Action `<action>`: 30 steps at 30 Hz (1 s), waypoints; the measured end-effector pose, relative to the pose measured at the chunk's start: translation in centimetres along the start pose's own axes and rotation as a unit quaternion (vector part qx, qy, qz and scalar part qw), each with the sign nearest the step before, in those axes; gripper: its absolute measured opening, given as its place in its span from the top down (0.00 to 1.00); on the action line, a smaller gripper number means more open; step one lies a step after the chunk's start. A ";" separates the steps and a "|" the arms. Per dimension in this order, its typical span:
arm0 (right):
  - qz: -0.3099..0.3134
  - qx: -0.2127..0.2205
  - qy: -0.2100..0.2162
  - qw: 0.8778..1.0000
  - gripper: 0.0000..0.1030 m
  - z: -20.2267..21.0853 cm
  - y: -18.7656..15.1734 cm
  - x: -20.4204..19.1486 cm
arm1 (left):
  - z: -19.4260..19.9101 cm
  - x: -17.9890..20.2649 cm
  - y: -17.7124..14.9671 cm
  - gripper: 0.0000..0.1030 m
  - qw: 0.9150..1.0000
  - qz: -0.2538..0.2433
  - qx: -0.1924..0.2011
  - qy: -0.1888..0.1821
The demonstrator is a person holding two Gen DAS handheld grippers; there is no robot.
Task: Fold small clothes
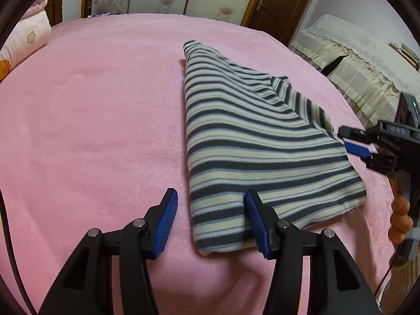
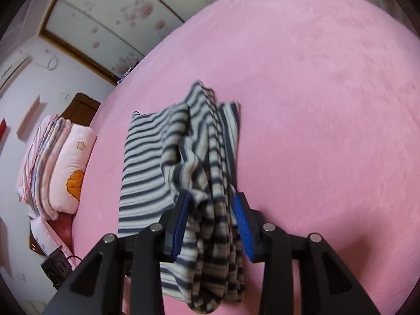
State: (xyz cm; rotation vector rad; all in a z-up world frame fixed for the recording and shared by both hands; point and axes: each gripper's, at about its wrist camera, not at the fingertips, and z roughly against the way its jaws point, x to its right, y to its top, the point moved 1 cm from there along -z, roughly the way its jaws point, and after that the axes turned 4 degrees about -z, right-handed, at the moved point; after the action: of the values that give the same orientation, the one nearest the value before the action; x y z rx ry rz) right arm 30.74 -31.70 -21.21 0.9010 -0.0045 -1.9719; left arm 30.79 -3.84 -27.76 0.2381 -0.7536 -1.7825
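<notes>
Your right gripper [image 2: 211,223] has its jaws pinching a bunched edge of the striped garment [image 1: 252,141] to carry it over, while your left gripper [image 1: 210,223], jaws spread, straddles its near-left corner on the pink bed [image 1: 105,105] to steady it.

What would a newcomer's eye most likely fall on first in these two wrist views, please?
Probably the striped garment, dark and cream bands against the pink bedspread that fills both views. Next, the right gripper, its blue pads closed on a bunched fold of that garment. The left gripper stands open over the garment's near corner, one finger resting on the cloth and the other beside it.
</notes>
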 end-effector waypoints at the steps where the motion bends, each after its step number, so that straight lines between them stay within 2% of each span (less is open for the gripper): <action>1: 0.014 0.004 -0.005 1.000 0.64 0.0 0.5 -0.6 | 0.3 0.0 0.2 0.50 1.000 -0.003 0.003 0.003; 6: 0.074 0.009 -0.028 0.997 0.68 -1.5 3.9 -3.1 | 1.5 0.5 1.9 0.49 0.999 -0.025 0.025 0.012; 7: 0.084 0.006 -0.031 0.996 0.70 -2.2 4.5 -3.5 | 1.5 0.5 2.2 0.45 0.999 -0.026 0.028 0.011; 10: 0.107 -0.022 -0.039 0.993 0.79 -4.5 6.0 -4.5 | 1.4 0.8 3.3 0.42 0.999 -0.027 0.034 0.012; 12: 0.125 -0.040 -0.052 0.990 0.80 -5.8 6.5 -4.8 | 1.1 0.9 3.8 0.42 0.999 -0.027 0.033 0.009; 16: 0.163 -0.073 -0.078 0.981 0.80 -7.8 6.4 -5.5 | 0.6 1.3 4.0 0.42 0.999 -0.027 0.032 0.002; 22: 0.211 -0.083 -0.109 0.968 0.80 -8.9 5.7 -6.4 | -0.2 1.9 4.4 0.42 0.999 -0.030 0.028 -0.005; 25: 0.238 -0.096 -0.134 0.957 0.80 -10.0 5.1 -6.6 | -0.4 2.1 5.7 0.42 0.999 -0.026 0.033 -0.014; 28: 0.252 -0.098 -0.144 0.952 0.80 -10.5 4.7 -6.7 | -0.8 2.4 7.4 0.42 0.999 -0.031 0.040 -0.017; 30: 0.265 -0.091 -0.150 0.948 0.91 -10.7 4.5 -7.1 | -1.3 2.8 8.5 0.41 0.998 -0.034 0.041 -0.019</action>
State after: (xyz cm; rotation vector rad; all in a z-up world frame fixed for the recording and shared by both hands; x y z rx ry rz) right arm 42.47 -25.24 -23.29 0.4142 -0.2149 -1.5511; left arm 37.17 -8.24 -23.09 0.2883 -0.8543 -1.8264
